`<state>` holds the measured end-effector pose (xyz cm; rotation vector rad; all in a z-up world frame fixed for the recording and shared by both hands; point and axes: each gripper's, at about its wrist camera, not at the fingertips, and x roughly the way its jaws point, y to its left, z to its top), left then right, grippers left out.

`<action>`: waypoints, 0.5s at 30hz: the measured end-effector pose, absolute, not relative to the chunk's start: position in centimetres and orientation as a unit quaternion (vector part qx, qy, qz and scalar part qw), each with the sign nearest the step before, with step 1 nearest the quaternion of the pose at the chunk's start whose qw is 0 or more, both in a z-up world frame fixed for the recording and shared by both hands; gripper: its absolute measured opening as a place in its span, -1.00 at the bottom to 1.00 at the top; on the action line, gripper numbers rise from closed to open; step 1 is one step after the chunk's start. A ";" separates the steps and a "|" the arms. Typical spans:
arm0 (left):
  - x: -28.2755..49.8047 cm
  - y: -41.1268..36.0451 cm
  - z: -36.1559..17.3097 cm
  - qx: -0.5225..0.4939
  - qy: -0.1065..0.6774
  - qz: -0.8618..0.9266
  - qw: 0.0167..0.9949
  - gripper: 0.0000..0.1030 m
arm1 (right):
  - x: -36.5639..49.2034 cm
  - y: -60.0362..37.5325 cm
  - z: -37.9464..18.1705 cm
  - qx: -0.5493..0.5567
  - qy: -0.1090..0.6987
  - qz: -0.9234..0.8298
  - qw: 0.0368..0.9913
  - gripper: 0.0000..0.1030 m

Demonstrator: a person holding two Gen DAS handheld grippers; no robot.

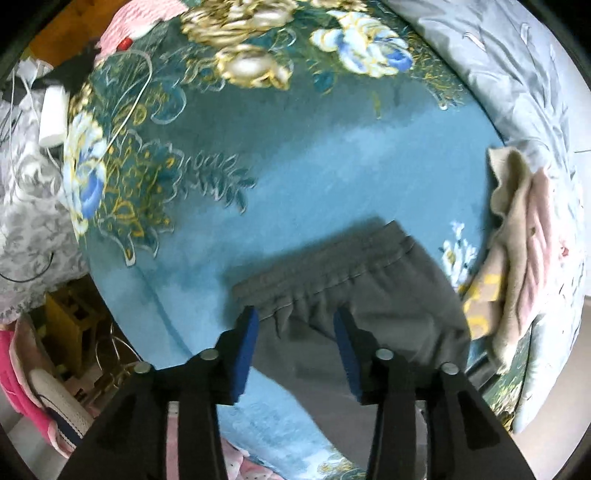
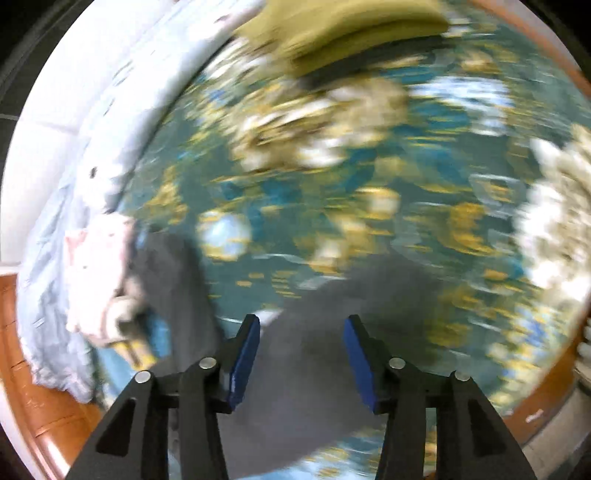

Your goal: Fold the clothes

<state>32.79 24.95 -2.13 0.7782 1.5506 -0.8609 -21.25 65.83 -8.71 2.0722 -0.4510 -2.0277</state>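
Left gripper (image 1: 295,319) points down over the grey trousers (image 1: 354,295), jaws partly apart, nothing between the pads. Pads straddle the gathered waistband (image 1: 321,273); whether the tips touch the cloth, can't tell. The trousers lie on the blue floral blanket (image 1: 295,166), running from centre toward 6 o'clock in the left view. A beige-and-pink garment (image 1: 517,251) lies bunched at 3 o'clock, just beside the trousers.

Right gripper (image 2: 301,323) is also partly open and empty, over grey cloth (image 2: 306,369) that fills 6 o'clock of its view. That view is heavily blurred, so contact is unclear. A folded olive piece (image 2: 351,26) sits at 12 o'clock, well apart.

Risks, as I judge them:
- Closing now may pinch only the top layer of the waistband, so the fold drags unevenly.
- Pads could bite the blanket along with the trousers; both are soft.
- Right side is moving fast; it may close off the edge and miss.
- Neighbouring garment at 3 o'clock may snag if the fold sweeps that way.
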 end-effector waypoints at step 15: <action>27.1 23.8 -2.5 0.401 0.646 -0.373 0.532 -0.05 | -29.2 46.1 -19.1 0.761 -0.077 -0.620 0.175 0.11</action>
